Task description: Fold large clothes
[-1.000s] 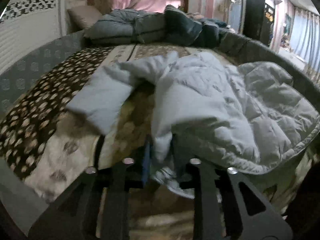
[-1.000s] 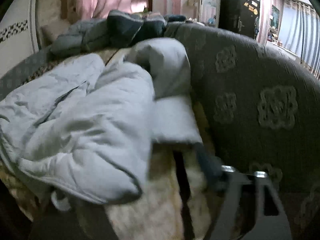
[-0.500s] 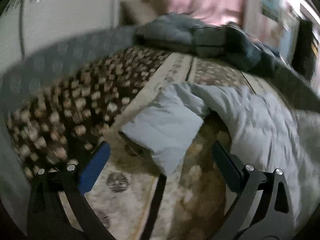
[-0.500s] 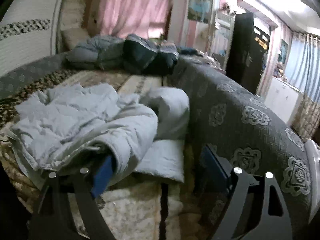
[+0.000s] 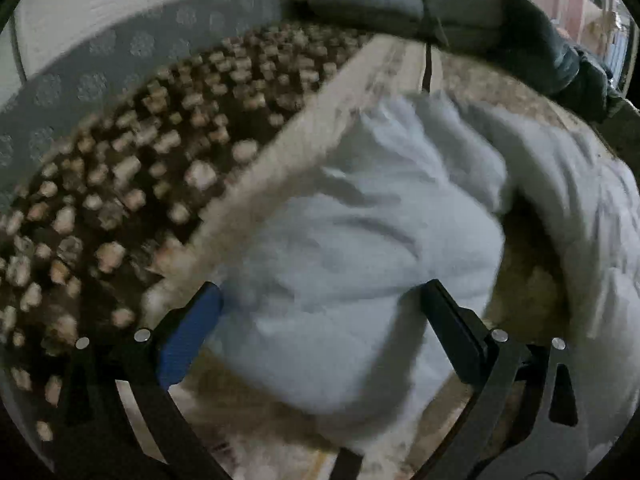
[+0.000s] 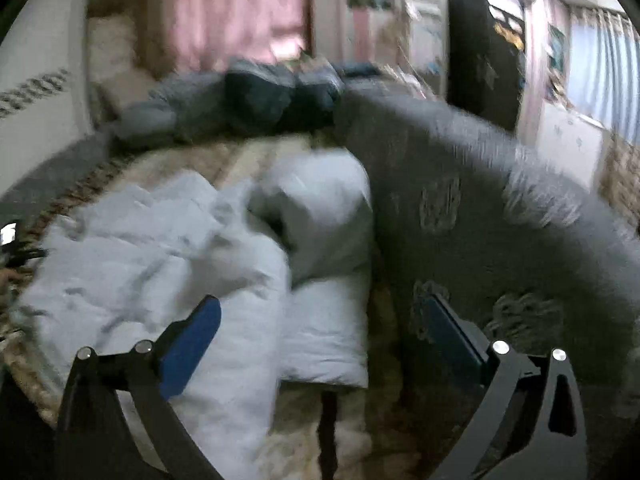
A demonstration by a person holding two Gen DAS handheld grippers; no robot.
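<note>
A pale blue puffy jacket [image 6: 152, 248] lies crumpled on the patterned bedspread [image 5: 120, 168]. In the left wrist view its left sleeve [image 5: 352, 248] fills the middle, and my left gripper [image 5: 320, 312] is open with the sleeve end between its two fingers, not clamped. In the right wrist view the other sleeve [image 6: 324, 332] lies flat below the bunched hood [image 6: 320, 208]. My right gripper [image 6: 320, 320] is open, its fingers on either side of that sleeve's cuff. Both views are blurred.
A pile of folded grey and dark jackets [image 6: 240, 100] lies at the head of the bed, with a pillow [image 6: 116, 56] behind. A grey quilted bed cover [image 6: 500, 216] rises on the right. A dark wardrobe [image 6: 484, 48] stands beyond.
Both grippers let go of the jacket hem and opened. The left moved to the left sleeve and closed in on it; the right rose and now faces the right sleeve.
</note>
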